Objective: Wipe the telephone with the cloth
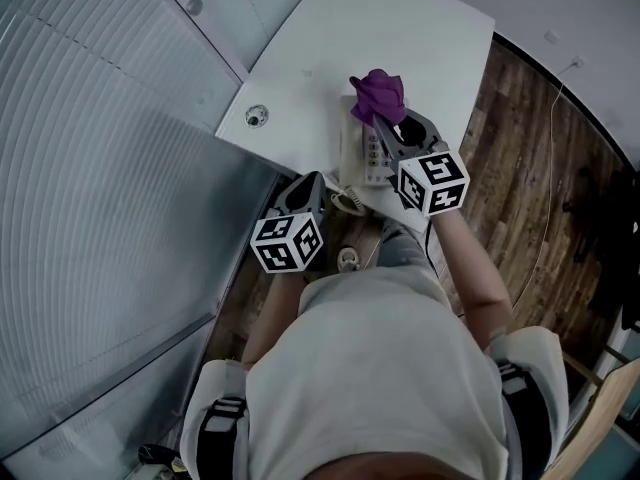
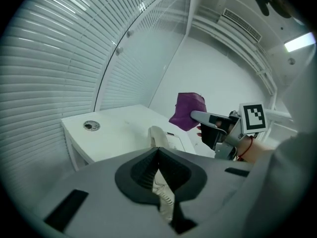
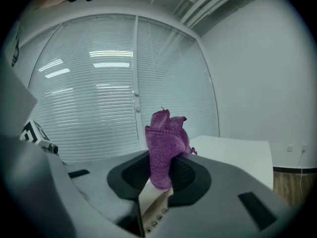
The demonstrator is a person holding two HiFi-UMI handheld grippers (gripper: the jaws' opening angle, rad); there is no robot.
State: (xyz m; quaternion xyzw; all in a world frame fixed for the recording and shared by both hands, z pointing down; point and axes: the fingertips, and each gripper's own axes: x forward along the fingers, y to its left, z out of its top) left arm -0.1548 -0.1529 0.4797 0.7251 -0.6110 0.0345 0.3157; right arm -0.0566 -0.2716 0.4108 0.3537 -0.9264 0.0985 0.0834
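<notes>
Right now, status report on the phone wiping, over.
Left gripper shut, cord at its jaws. Right gripper shut on purple cloth, over the telephone. Nothing blocking.

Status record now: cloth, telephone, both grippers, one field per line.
cloth: purple, bunched, sticking up out of the right gripper
right gripper: shut on the cloth, over the telephone
telephone: pale, at the near edge of the white table
left gripper: jaws together, nothing seen clamped, beside the telephone
cloth-to-telephone contact: cannot tell
</notes>
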